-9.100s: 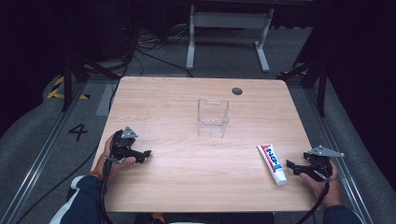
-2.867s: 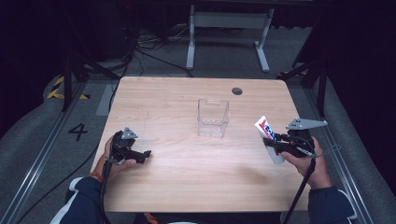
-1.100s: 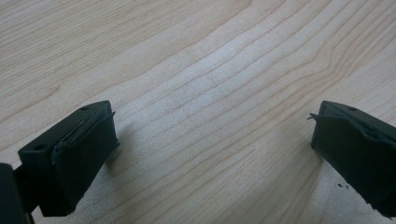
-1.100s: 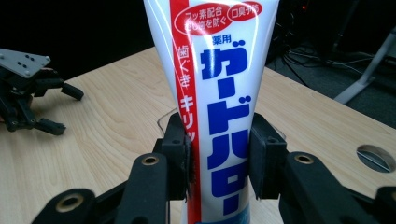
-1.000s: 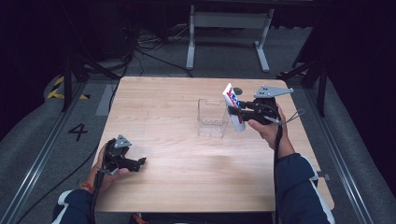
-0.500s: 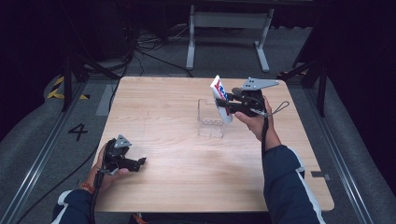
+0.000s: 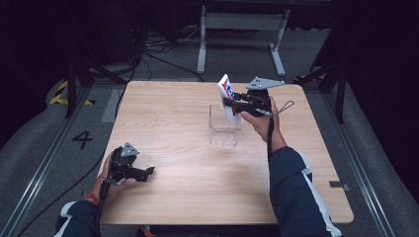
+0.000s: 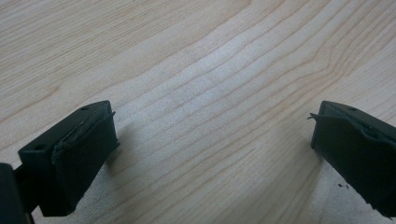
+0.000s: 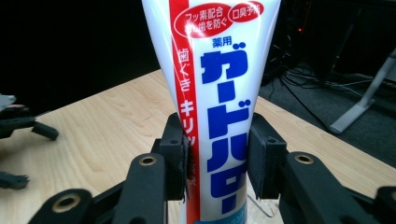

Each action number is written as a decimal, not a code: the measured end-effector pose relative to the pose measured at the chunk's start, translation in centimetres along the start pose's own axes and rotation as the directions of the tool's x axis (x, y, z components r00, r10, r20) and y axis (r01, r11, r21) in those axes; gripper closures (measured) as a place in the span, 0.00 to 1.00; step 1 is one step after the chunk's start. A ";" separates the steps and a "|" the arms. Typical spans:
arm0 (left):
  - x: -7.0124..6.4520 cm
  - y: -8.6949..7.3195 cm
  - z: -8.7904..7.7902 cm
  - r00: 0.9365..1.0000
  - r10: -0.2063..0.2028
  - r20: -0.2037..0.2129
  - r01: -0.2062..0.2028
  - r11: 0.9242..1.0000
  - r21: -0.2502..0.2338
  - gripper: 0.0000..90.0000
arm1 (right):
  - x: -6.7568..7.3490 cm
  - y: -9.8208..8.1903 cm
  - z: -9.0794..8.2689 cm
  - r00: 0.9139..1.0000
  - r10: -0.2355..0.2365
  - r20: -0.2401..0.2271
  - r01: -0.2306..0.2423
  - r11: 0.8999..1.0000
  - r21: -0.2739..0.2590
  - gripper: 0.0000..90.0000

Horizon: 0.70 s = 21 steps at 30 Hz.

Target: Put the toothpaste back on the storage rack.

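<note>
— Toothpaste tube [image 9: 212, 107], where is it sitting?

— Between the jaws of the right gripper [image 9: 215, 156], clamped on both flat sides. In the right gripper view it stands upright, white with a red stripe and blue Japanese lettering, its lower end dropping out of sight below the jaws.

— And from above?

— The high view shows the tube [image 7: 227, 96] held in the air, tilted, its upper end leaning away toward the far left, right over the clear container [image 7: 225, 126] near the middle of the table [image 7: 173, 113]. Whether the lower end is already inside the container or just above its rim, I cannot tell.

— What does the high view give that the gripper view lacks?

— The container itself, the person's right hand [image 7: 259, 121] and dark sleeve behind the right gripper [image 7: 232, 102], plus the grey three-cornered plate on top of it.

— And the other side?

— The left gripper [image 7: 148, 172] lies low on the near left of the table, well apart from the tube, held in the left hand [image 7: 111, 180]. Its own view has the jaws [image 8: 212, 149] spread wide with bare wood grain between them.

— Anything beyond the table?

— A dark floor with cables and a grey metal stand [image 7: 239, 29].
</note>
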State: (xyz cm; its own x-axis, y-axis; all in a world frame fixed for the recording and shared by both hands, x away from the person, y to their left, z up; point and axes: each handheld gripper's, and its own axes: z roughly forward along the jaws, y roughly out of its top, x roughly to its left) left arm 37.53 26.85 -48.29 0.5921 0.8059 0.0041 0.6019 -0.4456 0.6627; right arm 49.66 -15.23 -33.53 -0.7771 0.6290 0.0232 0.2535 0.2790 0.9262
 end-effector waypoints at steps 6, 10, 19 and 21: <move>0.0 0.0 0.0 1.000 -0.002 0.000 0.002 1.000 -0.002 0.01 | -0.8 -0.8 0.7 0.999 0.030 0.016 -0.030 1.000 0.004 0.72; 0.0 0.0 0.0 1.000 -0.004 0.001 0.004 1.000 -0.002 0.01 | -1.0 -1.4 1.1 0.999 0.034 0.022 -0.034 0.999 0.010 0.72; -0.1 0.0 0.0 1.000 -0.007 0.000 0.007 1.000 -0.005 0.01 | -1.6 -2.8 1.2 0.998 0.043 0.044 -0.043 0.999 0.009 0.71; 0.0 0.0 0.0 1.000 -0.006 0.001 0.006 1.000 -0.003 0.01 | -1.7 -3.1 1.2 0.998 0.049 0.043 -0.049 0.999 0.005 0.71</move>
State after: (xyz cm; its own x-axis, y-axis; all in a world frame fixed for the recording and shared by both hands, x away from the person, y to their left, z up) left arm 37.50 26.82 -48.33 0.5886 0.8084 -0.0006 0.6042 -0.4395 0.6647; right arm 50.93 -16.25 -36.87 -0.7382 0.6725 0.0526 0.2942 0.2509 0.9222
